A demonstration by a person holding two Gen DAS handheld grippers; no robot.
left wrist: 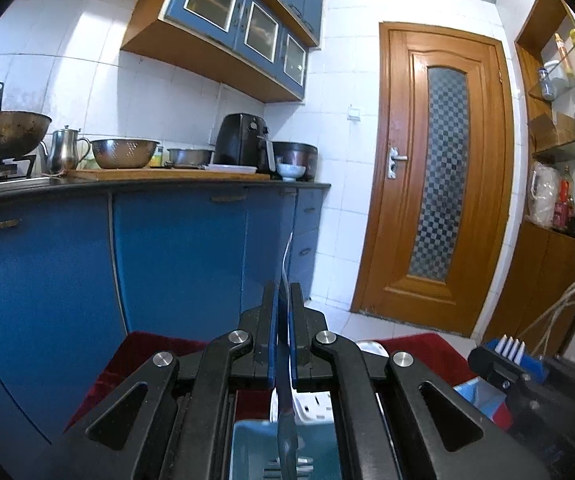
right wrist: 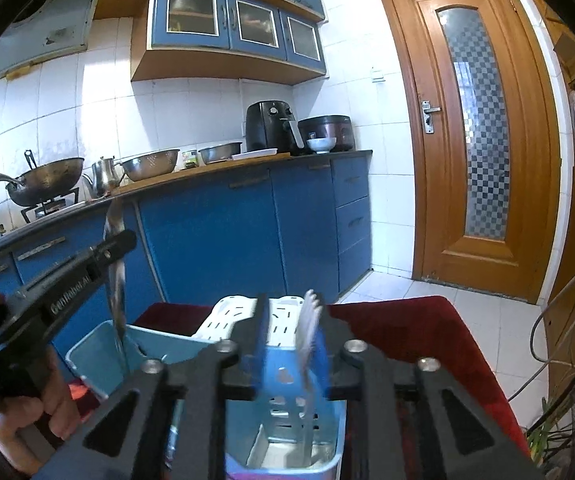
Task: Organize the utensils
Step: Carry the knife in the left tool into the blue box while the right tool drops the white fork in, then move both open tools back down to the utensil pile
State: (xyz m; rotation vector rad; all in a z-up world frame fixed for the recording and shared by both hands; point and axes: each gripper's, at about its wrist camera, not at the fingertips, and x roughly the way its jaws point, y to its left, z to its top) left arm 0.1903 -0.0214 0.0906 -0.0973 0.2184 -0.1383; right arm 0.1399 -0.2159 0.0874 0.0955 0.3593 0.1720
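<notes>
Both utensils are going into the light-blue slotted plastic caddy [right wrist: 287,408]: the left tool [left wrist: 283,312] clamps a steel knife [left wrist: 286,420], the right tool [right wrist: 291,320] stands apart around a fork [right wrist: 309,320], so next comes lifting clear.

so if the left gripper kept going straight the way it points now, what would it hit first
Probably the blue cabinet door under the counter. The left gripper, shut on a knife, aims at it; the red cloth lies below that line, though depth is unclear.

Wooden door [left wrist: 435,168], black air fryer [right wrist: 270,126]
</notes>
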